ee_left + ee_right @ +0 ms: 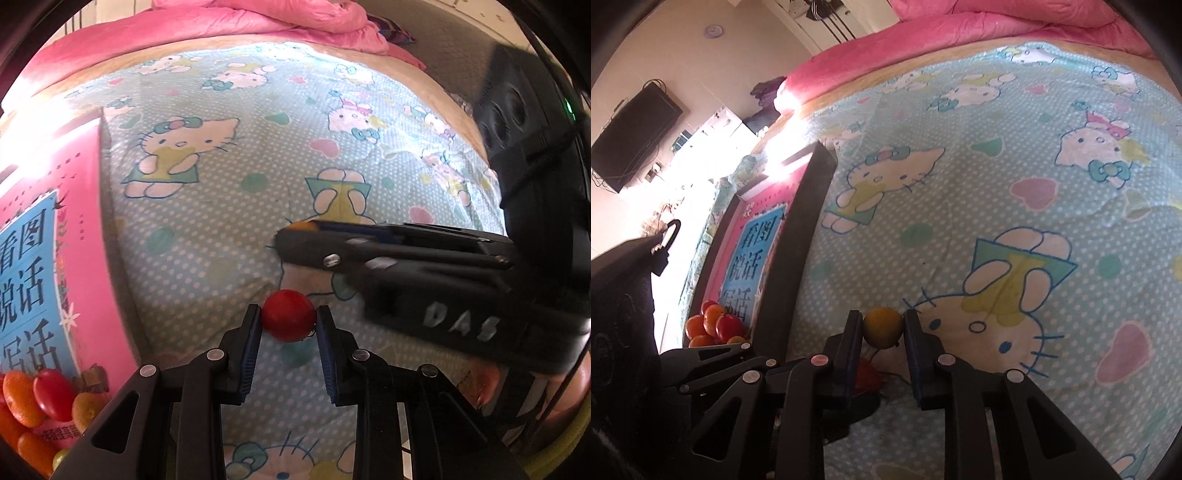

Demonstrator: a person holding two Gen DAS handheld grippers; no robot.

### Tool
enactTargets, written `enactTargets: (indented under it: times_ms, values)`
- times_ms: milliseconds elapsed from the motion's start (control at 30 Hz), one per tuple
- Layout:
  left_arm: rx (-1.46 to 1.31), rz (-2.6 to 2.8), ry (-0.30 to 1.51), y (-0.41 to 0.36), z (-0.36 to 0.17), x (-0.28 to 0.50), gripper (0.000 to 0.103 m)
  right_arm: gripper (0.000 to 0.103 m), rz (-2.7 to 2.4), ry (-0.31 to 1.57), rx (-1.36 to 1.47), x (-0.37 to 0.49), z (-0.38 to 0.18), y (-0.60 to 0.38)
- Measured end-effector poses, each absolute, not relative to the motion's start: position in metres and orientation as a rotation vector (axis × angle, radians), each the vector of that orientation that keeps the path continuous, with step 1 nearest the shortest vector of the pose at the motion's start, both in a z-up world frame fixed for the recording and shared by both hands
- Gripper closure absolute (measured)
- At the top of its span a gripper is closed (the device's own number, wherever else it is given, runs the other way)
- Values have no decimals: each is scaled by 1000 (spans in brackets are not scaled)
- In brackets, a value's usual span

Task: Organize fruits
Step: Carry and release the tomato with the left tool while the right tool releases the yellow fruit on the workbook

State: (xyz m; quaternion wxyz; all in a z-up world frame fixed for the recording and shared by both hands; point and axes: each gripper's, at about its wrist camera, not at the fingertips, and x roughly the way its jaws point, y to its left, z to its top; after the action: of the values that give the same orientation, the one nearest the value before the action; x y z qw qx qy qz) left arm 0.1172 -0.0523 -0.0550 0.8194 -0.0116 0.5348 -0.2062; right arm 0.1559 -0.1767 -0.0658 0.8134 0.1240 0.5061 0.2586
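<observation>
Beside the pink box (809,236), over the cartoon bedsheet (229,229), left gripper (288,321) is clamped on a red cherry tomato (287,314); right gripper (882,332) is clamped on a small orange fruit (882,326). Both appear light, smooth, easily bruised; across the middle looks safest.

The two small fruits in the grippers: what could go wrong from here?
The red fruit is pinched only at the tips of the left gripper, so it may slip out and roll on the sheet. The right gripper holds the yellow-orange fruit the same way. Both grippers are close together and might bump.
</observation>
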Motion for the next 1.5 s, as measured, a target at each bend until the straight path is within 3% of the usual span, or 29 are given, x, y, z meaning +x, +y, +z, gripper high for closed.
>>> enactTargets:
  times_ms: [667,1067,1500]
  values:
    - [-148,-183,1011,72,3,84,72,80,714,850,178,115,4,-131]
    - [-248,-49,1032,150,-2,65,72,80,817,881,65,89,-4,-61]
    - [-203,-51,1099,137,-18,67,72,79,843,952,-69,72,-34,-22]
